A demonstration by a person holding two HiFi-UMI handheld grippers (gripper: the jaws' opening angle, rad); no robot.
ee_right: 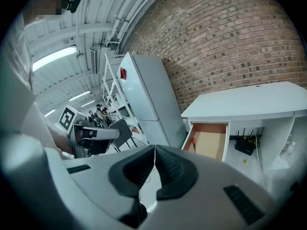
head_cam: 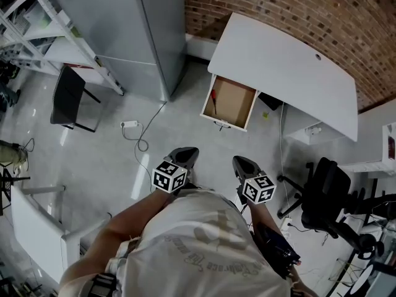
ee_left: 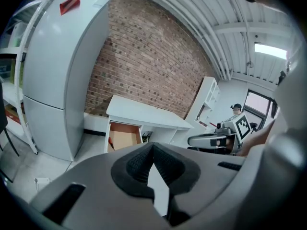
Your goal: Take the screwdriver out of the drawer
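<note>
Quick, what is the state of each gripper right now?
Left gripper: closed, holding nothing.
Right gripper: closed, holding nothing.

a grey fridge [head_cam: 133,23] stands by the brick wall [head_cam: 297,11], white shelving [head_cam: 37,36] beside it. a black chair [head_cam: 67,98] sits near the shelving; a white cable [head_cam: 141,138] lies on the floor [head_cam: 105,159].

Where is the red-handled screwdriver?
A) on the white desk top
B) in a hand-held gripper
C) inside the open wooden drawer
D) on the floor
C: the red-handled screwdriver lies in the open wooden drawer, along its left wall in the head view.
</note>
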